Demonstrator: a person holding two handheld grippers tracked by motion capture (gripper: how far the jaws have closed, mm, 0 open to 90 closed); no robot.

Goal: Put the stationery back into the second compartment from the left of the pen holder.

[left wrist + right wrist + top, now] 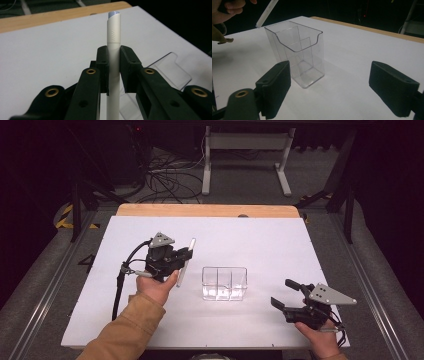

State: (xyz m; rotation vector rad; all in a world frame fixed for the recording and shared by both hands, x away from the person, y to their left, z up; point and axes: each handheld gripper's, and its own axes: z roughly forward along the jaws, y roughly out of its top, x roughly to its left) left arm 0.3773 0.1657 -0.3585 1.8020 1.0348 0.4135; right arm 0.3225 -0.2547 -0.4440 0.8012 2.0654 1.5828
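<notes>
Your left gripper view showed chevron marks and a pale blue tip on the white pen (113, 50), details too small to make out from the high view. The right gripper view showed the inner dividers of the clear plastic box (297, 52). A white board (260, 240) covered the wooden table (200, 210), with cables on the dark floor beyond. Your left gripper (186, 256) had its jaws clamped on the pen's barrel, left of the box. Your right gripper (284, 294) stood wide apart, holding nothing.
</notes>
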